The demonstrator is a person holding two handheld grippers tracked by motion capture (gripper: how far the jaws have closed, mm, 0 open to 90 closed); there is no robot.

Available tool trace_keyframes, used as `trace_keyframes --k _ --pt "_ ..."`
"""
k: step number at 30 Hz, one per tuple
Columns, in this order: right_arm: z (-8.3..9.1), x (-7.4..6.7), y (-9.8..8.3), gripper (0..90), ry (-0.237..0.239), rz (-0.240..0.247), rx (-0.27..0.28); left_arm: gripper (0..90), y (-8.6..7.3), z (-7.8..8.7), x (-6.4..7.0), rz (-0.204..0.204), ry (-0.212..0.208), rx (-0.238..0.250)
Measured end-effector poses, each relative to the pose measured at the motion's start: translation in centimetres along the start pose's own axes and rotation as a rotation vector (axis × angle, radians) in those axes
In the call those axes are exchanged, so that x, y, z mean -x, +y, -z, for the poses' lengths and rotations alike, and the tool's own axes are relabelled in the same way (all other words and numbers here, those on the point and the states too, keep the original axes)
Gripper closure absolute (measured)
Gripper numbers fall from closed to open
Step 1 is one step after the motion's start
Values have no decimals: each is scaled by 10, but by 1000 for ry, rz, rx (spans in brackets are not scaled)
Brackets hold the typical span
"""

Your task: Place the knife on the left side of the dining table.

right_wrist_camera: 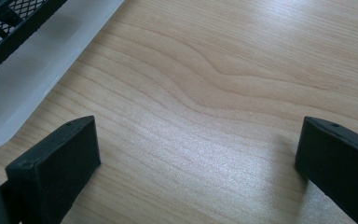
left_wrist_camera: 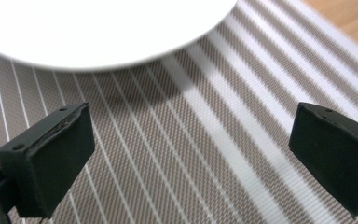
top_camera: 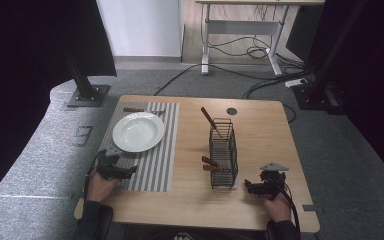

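We see the light wooden table (top_camera: 260, 200) with both tools parked low at its near edge, nothing held. The grey-and-white striped woven placemat (top_camera: 155, 160) covers the left half; the left gripper (top_camera: 130, 170) rests on its near end, jaws spread wide and empty, and in the left gripper view the mat (left_wrist_camera: 177, 154) runs between them with the round white ceramic plate (left_wrist_camera: 98, 28) just ahead. On the high view that plate (top_camera: 138, 131) sits mid-mat, and a brown-handled utensil (top_camera: 141, 110) lies beyond it. The black wire cutlery basket (top_camera: 223, 152) stands mid-table, holding brown-handled cutlery (top_camera: 210, 120), one piece leaning out the top, more (top_camera: 210, 164) poking out of its left side. The right gripper (top_camera: 249, 187) sits just right of the basket, jaws also spread and empty over bare wood; the right gripper view shows the basket's pale tray base (right_wrist_camera: 32, 84) close by at left. Risks, as we judge: the basket looks light and tall, so a sideways pull on a handle could tip or drag it; handles snag in the mesh; the left tool could clip the plate rim or ruck the mat if it slides forward.
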State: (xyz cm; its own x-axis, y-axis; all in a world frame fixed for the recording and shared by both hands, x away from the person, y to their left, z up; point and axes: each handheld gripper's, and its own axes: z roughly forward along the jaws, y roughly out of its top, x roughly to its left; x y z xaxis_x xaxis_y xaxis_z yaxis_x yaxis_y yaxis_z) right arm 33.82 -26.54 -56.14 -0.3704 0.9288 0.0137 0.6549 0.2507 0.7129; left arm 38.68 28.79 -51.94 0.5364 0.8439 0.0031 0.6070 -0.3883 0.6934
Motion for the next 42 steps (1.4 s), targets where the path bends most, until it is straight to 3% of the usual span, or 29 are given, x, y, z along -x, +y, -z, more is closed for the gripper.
trace_keyframes --k 8,21,28,42 --pt "0 0 0 0 0 0 0 0 25 -1 9 -11 -28 17" --pt "0 0 0 0 0 0 0 7 85 2 25 -6 -77 51" --pt "0 0 0 0 0 1 0 0 102 1 28 5 -90 57" --pt "0 0 0 0 0 -1 -2 0 159 -1 60 -53 -120 82"
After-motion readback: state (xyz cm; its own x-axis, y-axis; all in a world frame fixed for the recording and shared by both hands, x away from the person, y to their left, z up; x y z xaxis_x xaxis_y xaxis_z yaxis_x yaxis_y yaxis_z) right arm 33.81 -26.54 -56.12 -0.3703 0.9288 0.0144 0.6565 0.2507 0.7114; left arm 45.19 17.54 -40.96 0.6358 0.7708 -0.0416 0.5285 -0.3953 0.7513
